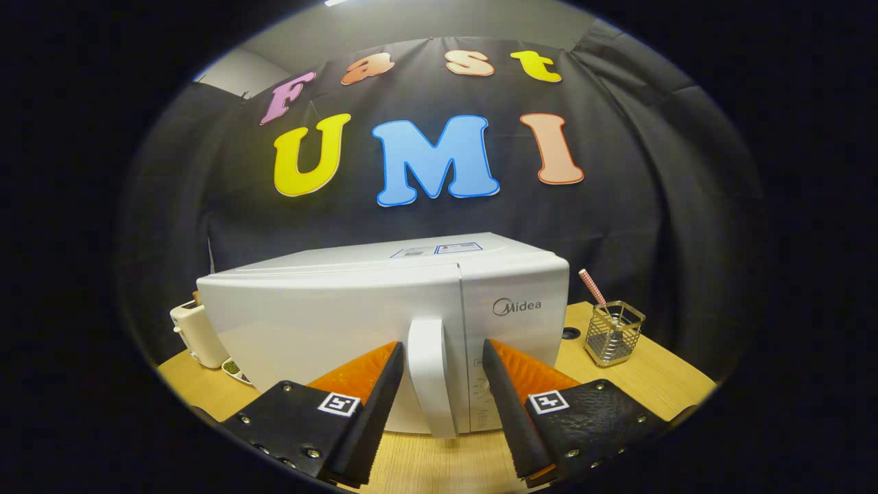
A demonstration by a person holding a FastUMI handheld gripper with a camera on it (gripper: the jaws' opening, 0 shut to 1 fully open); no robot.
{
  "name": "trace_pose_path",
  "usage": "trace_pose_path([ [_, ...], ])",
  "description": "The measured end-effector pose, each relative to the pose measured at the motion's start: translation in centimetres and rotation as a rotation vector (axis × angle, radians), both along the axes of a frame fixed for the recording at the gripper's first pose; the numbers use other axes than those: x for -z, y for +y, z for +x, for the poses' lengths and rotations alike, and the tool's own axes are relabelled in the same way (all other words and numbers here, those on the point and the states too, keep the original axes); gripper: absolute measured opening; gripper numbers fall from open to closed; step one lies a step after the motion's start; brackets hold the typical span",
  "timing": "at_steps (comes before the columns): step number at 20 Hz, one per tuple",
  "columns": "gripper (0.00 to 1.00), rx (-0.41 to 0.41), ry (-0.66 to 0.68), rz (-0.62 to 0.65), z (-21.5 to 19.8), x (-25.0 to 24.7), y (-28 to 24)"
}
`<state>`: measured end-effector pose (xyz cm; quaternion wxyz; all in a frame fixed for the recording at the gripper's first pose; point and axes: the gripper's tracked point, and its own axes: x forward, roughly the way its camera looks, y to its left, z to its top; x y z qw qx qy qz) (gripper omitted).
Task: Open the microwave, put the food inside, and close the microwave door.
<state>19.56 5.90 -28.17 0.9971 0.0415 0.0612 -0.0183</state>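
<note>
The microwave sits shut on the counter, its control panel partly hidden behind the fingers. The claw is level and released, straddling the door handle at twelve o'clock without touching.

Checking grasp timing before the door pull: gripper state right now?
Gripper: open, fingers straddling the microwave door handle with a gap on each side, not yet clamped. Door looks closed.
</note>
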Motion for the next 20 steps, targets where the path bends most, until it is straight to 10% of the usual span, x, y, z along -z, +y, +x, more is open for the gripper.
trace_pose_path([
  [2, 0.74, 0.002, -0.006, -0.025, 0.3, 0.3, 0.0],
  [4, 0.47, 0.007, -0.013, -0.065, 1.1, 0.5, 0.2],
  [10, 0.11, 0.018, -0.002, -0.072, 0.3, 0.1, 0.7],
  [20, 0.11, 0.021, -0.011, -0.111, -4.5, 0.3, 2.1],
])
